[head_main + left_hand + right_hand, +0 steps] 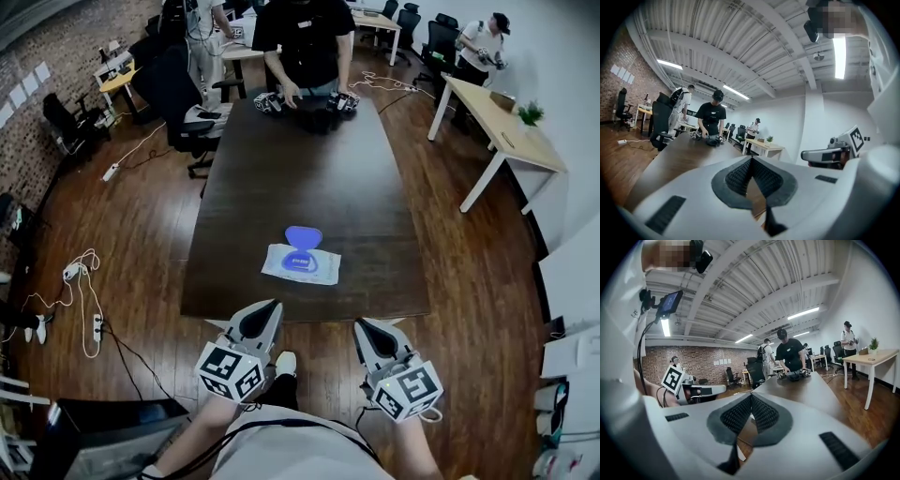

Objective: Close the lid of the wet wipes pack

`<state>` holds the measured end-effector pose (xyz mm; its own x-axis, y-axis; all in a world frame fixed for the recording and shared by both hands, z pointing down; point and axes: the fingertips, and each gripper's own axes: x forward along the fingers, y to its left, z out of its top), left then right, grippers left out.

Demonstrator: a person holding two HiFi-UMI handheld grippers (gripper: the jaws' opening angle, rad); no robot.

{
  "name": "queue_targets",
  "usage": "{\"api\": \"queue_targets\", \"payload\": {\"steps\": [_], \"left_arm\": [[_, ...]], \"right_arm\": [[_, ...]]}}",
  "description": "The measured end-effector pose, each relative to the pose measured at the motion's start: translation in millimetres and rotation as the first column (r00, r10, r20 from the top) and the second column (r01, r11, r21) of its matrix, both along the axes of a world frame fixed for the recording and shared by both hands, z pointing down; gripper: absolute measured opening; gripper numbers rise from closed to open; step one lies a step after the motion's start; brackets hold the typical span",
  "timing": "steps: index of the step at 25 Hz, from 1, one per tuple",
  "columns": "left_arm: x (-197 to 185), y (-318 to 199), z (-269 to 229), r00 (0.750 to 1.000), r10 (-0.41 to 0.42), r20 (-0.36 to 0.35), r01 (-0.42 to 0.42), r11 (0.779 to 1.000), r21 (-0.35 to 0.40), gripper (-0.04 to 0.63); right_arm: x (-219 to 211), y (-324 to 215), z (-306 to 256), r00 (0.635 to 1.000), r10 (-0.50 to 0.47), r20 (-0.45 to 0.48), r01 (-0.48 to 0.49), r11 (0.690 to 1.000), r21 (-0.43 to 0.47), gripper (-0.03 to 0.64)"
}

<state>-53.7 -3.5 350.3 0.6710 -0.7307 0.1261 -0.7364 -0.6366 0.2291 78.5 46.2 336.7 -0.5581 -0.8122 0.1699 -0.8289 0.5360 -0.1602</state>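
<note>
Lying crosswise on table [281,159], wet wipes pack [300,265]; open lid [303,236] points away.

Head view: from the wearer's head, facing forward and steeply down onto the long counter [281,178]; the left tool [272,307] and right tool [364,326] sit low in frame, just short of the counter's near edge.
Left tool view: rides on the left tool, facing almost level along the counter; its own jaws fill the lower frame, very close.
Right tool view: the same setting on the right tool, a little to the right.
Shared: all three take in the counter and the person [302,37] standing at its far end; each tool view catches the other tool at its side.
</note>
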Motion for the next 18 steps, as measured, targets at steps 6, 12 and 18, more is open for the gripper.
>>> {"api": "queue_targets", "payload": {"steps": [6,12,18], "left_arm": [[-10,-73,13,0.997,0.072,-0.004,-0.072,0.997,-0.033,0.002],[-17,-131,40,0.99,0.142,0.008,-0.141,0.986,-0.087,0.002],[-19,-171,60,0.984,0.181,0.003,-0.179,0.977,-0.116,0.002]], "right_arm": [[-18,-84,8,1.0,0.031,-0.004,-0.031,0.999,-0.024,0.006],[-30,-155,19,0.997,0.064,-0.032,-0.066,0.997,-0.047,0.005],[-36,-196,39,0.996,0.074,-0.059,-0.079,0.993,-0.086,0.005]]}}
